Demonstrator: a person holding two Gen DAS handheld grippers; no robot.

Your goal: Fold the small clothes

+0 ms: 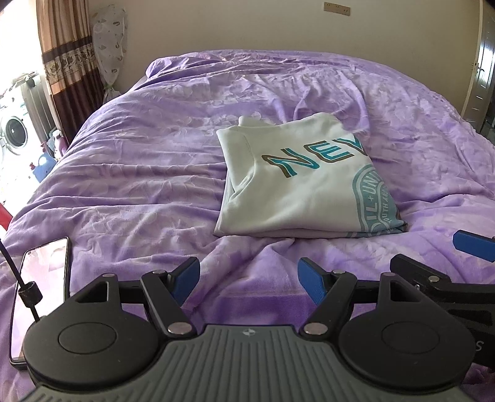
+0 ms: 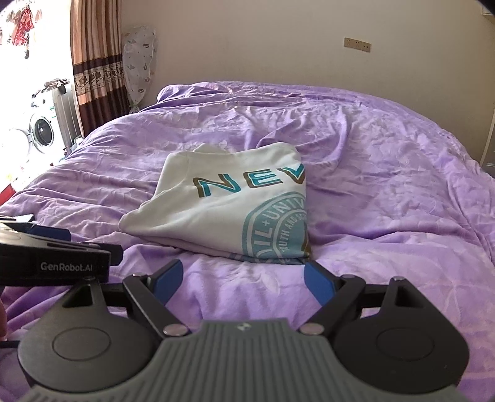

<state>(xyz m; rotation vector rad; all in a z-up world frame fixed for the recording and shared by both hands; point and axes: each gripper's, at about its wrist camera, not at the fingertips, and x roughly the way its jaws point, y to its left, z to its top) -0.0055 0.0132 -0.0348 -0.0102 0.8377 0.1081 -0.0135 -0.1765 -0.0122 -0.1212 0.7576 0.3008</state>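
Observation:
A white T-shirt (image 1: 297,182) with teal lettering and a round teal print lies folded into a compact rectangle on the purple bedspread (image 1: 148,160). It also shows in the right wrist view (image 2: 229,204). My left gripper (image 1: 247,275) is open and empty, low over the bed, short of the shirt's near edge. My right gripper (image 2: 243,278) is open and empty, just in front of the shirt's near edge. Each gripper shows at the edge of the other's view.
A phone (image 1: 40,297) lies on the bed at the near left with a thin black rod (image 1: 18,275) over it. A curtain (image 1: 71,62), a washing machine (image 1: 12,136) and bottles (image 1: 46,160) stand to the left. A wall (image 1: 278,24) is behind the bed.

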